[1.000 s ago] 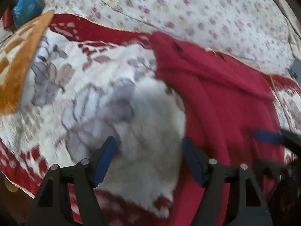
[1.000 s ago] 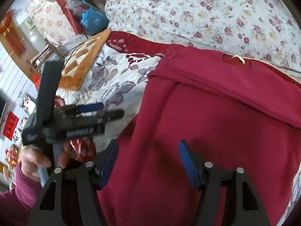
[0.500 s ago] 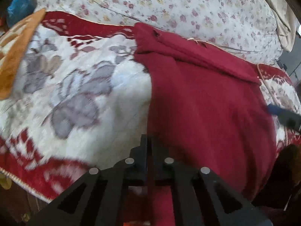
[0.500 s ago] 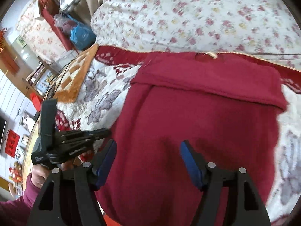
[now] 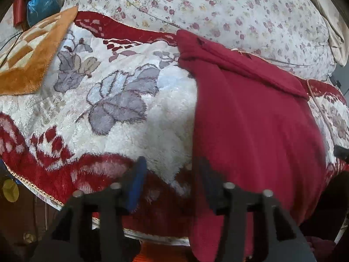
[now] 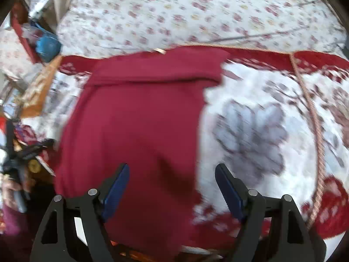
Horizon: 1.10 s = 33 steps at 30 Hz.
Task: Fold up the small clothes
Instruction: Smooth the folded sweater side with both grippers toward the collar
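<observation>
A dark red garment [image 5: 250, 120] lies flat on a fleece blanket, its far end folded over in a band; its near end hangs over the bed's front edge. It also shows in the right wrist view [image 6: 135, 131]. My left gripper [image 5: 172, 183] is open at the garment's near left edge, one finger on the blanket side and one over the red cloth. My right gripper [image 6: 172, 187] is open over the garment's near right edge. The left gripper [image 6: 19, 152] shows far left in the right wrist view.
The white fleece blanket [image 5: 135, 113] with grey flowers and a red border covers the bed. A floral quilt [image 5: 218, 11] lies behind. An orange checked cushion [image 5: 28, 61] sits at the left, with a blue bag [image 5: 41, 6] beyond it.
My left gripper was shut half a second ago and has opened at the garment's left edge. My right gripper has moved right, toward the garment's right edge.
</observation>
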Available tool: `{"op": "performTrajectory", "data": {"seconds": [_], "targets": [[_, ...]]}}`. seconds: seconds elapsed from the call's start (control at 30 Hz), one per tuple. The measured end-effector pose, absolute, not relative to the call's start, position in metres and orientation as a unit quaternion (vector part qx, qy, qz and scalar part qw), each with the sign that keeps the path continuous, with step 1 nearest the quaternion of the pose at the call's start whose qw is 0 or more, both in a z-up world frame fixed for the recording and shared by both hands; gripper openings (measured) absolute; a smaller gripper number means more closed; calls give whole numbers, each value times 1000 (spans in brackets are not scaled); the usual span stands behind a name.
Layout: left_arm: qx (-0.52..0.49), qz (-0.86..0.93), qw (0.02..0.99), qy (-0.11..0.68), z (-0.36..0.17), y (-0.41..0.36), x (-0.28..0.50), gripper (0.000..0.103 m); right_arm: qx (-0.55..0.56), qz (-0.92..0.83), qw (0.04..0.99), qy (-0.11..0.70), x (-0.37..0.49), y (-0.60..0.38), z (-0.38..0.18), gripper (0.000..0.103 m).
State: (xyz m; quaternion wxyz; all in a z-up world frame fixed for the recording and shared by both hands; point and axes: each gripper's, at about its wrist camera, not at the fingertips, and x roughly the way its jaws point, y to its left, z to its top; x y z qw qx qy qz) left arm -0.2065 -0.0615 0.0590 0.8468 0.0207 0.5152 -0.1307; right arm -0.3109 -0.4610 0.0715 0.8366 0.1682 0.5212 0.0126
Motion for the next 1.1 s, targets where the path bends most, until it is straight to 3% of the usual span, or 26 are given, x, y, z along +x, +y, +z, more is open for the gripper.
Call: {"op": "performTrajectory", "data": {"seconds": [0.23,0.33,0.4,0.47,0.5,0.6,0.7,0.73,0.8,0.83,1.1], "targets": [[24,-127,846,517,62,-63,-210,49,178,-35,824,537,-306,-467,32,85],[26,-124,845,520,61,-62,-211,49,143,-35,834,532,-304,-452,28,75],[25,-124,842,524,60,-62,-212,49,111,1,845,523,-303,-444,34,31],[25,-129,840,527,59,-62,-215,50,100,-10,848,521,-303,-450,42,18],[25,-131,840,526,59,-62,-217,52,98,-15,848,521,-303,-454,44,17],[27,-138,840,524,58,-63,-224,62,131,-9,843,521,-306,-467,44,16],[28,-152,832,532,53,-65,-229,62,143,4,844,517,-314,-469,48,18],[28,-161,828,536,51,-66,-231,62,167,7,840,517,-319,-474,51,23],[32,-171,824,539,48,-67,-234,64,203,27,827,524,-329,-480,51,58],[34,-175,821,542,47,-67,-237,67,211,36,822,528,-334,-479,51,61],[23,-191,805,562,35,-62,-247,75,231,105,761,597,-368,-453,19,65]]}}
